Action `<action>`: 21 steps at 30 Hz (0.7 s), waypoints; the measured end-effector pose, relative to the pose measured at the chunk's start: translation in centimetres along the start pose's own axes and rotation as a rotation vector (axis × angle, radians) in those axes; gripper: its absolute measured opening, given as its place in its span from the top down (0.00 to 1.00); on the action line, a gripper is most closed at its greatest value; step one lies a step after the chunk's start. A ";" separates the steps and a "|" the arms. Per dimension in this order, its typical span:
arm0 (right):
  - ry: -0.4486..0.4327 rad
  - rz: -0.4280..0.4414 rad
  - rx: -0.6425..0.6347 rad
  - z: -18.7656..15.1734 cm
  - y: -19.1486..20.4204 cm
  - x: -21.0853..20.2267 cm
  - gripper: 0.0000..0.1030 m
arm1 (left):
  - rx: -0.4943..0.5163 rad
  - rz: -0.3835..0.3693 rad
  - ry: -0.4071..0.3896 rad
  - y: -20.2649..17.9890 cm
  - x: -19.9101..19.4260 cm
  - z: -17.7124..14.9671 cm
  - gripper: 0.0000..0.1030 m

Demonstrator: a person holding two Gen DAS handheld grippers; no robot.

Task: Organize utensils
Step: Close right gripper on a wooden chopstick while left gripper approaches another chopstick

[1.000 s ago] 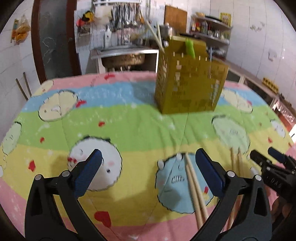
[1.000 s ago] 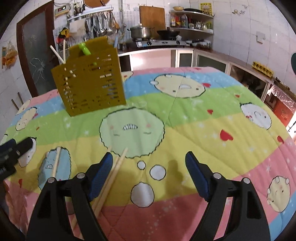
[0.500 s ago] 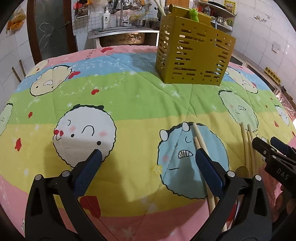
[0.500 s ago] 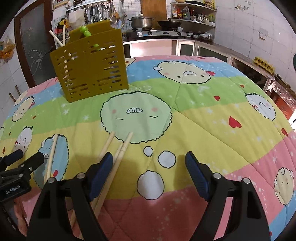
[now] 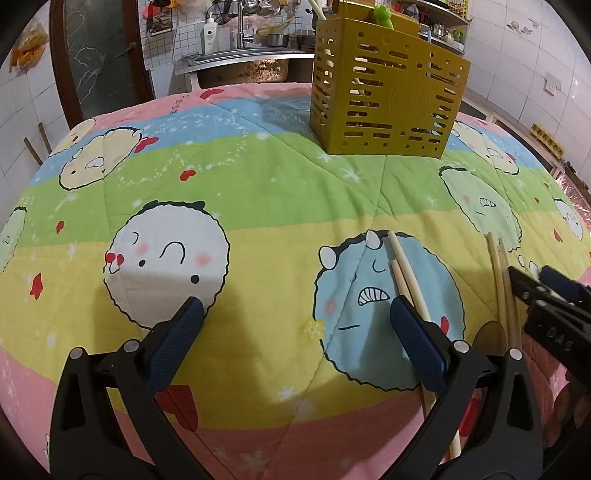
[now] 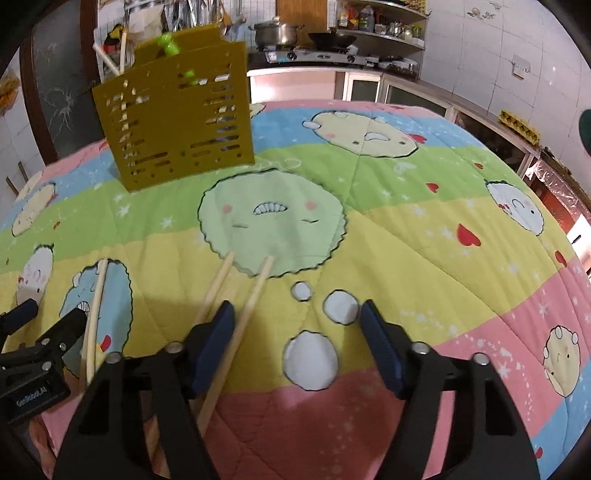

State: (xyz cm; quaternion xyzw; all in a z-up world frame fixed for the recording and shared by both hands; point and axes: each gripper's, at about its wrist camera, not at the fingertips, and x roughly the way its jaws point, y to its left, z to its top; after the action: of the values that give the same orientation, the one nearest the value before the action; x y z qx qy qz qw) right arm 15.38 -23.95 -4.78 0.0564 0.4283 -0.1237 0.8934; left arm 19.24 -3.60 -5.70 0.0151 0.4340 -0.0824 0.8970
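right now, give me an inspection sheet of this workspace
surface: cartoon quilt covers the table
job's things: yellow slotted caddy upright at the far side, already holding utensils; chopstick pair by the left gripper; second chopstick pair by the right gripper
clutter: nothing seen
grippers: left gripper open, empty; right gripper closing, nothing between its fingers, one chopstick just inside its left finger
cables: nothing seen
surroundings: sink, stove with pot, shelves, tiled walls
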 end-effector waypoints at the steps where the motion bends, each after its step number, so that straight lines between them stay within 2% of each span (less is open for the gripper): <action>1: 0.006 -0.007 -0.005 0.0 0.2 0.2 0.39 | -0.001 -0.001 -0.001 0.0 0.0 0.0 0.05; 4: 0.006 -0.018 -0.013 0.2 0.8 0.2 0.50 | -0.001 -0.005 -0.002 0.0 -0.1 0.0 0.05; 8: 0.013 0.014 -0.031 0.5 1.5 0.2 0.73 | 0.007 -0.006 0.000 -0.1 -0.1 -0.2 0.05; 9: 0.013 0.015 -0.038 0.5 1.7 0.2 0.76 | 0.013 -0.006 0.002 -0.2 -0.2 -0.2 0.05; 12: 0.012 0.039 -0.067 0.5 1.7 0.0 0.83 | 0.024 -0.007 0.005 -0.5 -0.3 -0.4 0.05; 17: 0.024 0.110 -0.078 0.7 0.4 -0.1 0.87 | 0.030 -0.009 0.007 -0.9 -0.7 -0.7 0.05; 21: 0.018 0.126 -0.085 0.7 -0.2 -0.3 0.89 | -0.004 -0.038 0.002 -0.7 -1.2 -0.8 0.05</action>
State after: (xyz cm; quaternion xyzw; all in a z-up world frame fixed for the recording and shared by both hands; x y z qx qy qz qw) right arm 15.64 -24.21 -4.08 0.0462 0.4367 -0.0482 0.8971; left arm 17.79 -4.08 -5.25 0.0050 0.4352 -0.0987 0.8949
